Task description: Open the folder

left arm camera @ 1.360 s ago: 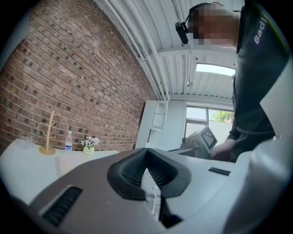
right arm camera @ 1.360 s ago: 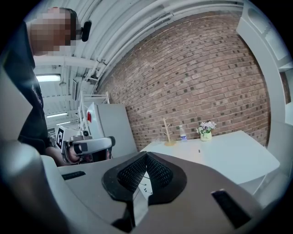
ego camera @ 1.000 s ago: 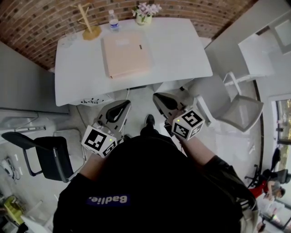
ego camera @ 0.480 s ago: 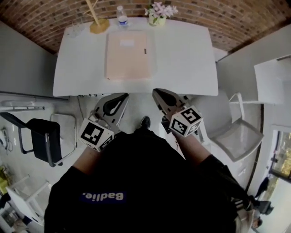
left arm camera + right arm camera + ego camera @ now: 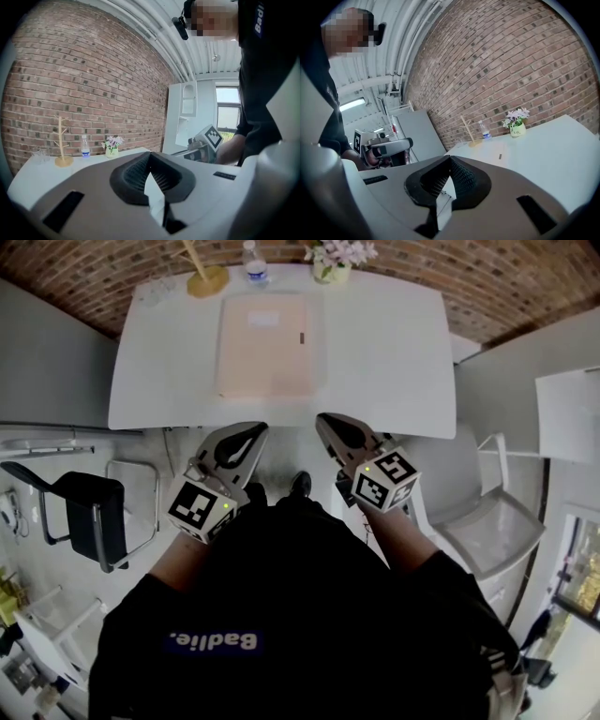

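Grey left tongs (image 5: 255,427), right tongs (image 5: 324,418), closed, pointing toward folder (image 5: 265,343)

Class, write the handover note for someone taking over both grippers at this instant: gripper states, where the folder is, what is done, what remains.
Left gripper: jaws shut, empty, held short of the table's near edge.
Right gripper: jaws shut, empty, beside the left one, also short of the edge.
Folder: closed, lying flat on the white table, toward its far side, in front of the water bottle.
Done: nothing on the folder; neither gripper touches it.
Left: reach over the table, take the cover's edge and swing it open.
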A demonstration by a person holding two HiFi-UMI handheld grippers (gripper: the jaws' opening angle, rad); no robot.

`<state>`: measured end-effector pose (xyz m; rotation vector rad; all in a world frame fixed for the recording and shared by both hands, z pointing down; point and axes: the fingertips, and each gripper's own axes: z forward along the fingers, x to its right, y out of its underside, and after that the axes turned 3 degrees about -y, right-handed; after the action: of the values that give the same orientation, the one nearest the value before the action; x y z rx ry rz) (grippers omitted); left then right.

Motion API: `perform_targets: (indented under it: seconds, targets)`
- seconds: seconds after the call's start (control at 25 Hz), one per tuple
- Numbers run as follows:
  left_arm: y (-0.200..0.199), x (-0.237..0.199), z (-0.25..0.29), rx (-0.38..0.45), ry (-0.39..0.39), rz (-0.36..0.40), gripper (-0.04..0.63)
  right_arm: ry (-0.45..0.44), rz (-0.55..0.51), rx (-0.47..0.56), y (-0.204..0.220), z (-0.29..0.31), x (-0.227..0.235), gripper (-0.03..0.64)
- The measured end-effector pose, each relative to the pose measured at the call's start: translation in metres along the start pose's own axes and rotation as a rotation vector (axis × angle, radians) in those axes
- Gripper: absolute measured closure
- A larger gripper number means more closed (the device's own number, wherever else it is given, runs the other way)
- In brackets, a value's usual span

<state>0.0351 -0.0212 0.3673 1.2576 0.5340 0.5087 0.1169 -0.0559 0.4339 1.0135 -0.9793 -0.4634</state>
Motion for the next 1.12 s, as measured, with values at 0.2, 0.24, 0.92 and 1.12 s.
perform_targets:
  seconds: [0.2,0.24,0.92,1.12]
  targets:
    - [0.011,-0.009,0.006,-0.019,0.040,-0.014,0.592,0.039,-0.004,-0.026,0.005,0.005,0.007,0.589]
    - [0.012,-0.012,0.007,-0.018,0.049,-0.015,0.593,0.048,-0.001,-0.028,0.006,0.007,0.008,0.589]
    - [0.046,-0.071,0.029,-0.088,0.091,0.046,0.592,0.172,0.033,-0.032,0.010,0.050,0.037,0.589]
    - [0.068,-0.085,0.041,-0.125,0.084,0.117,0.592,0.249,0.086,-0.037,0.030,0.061,0.070,0.589]
